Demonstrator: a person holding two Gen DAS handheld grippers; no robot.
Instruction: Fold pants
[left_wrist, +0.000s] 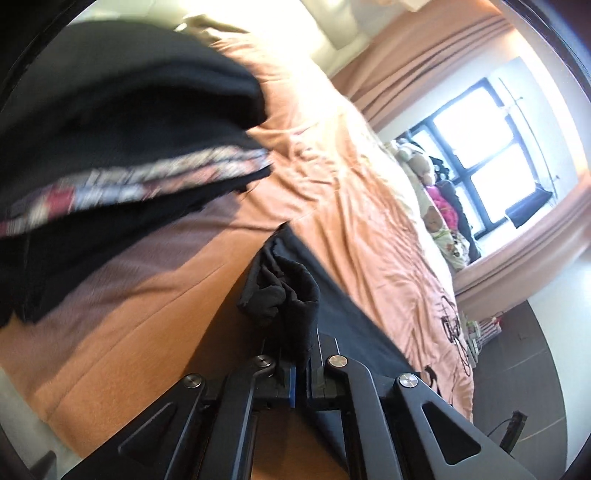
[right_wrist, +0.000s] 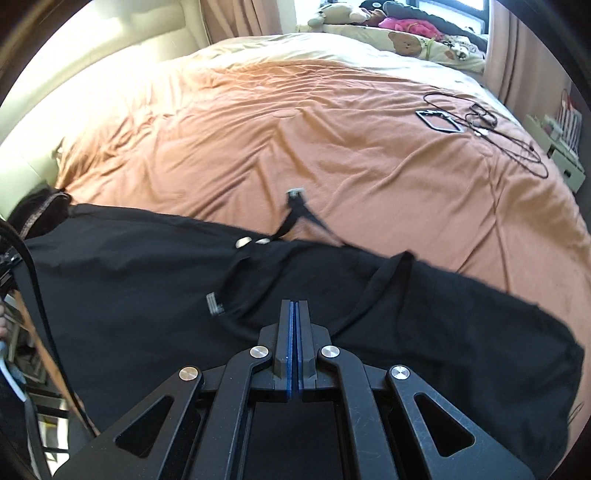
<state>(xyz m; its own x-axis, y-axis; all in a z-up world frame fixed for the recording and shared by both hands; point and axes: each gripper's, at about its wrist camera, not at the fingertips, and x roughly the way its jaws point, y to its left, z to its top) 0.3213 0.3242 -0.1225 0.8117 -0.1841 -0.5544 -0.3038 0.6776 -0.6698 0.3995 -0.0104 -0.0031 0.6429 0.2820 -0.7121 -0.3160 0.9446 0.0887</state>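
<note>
Left gripper (left_wrist: 301, 363) clamped on bunched black pants (left_wrist: 291, 291) fabric just ahead of fingers. Right gripper (right_wrist: 294, 325) closed, nothing between pads; pants (right_wrist: 147, 295) spread directly beneath, on orange bedspread (right_wrist: 332, 147).

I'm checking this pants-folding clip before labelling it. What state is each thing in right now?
Left tool: shut on a bunch of black fabric.
Right tool: shut; nothing visibly between its blue pads.
Black pants: spread across the bed's near edge, not yet folded, drawstring loose.
Orange bedspread: wrinkled.
Pile of dark clothes with patterned trim: heaped on the bed.
Black cable: lying loose on the bedspread.
</note>
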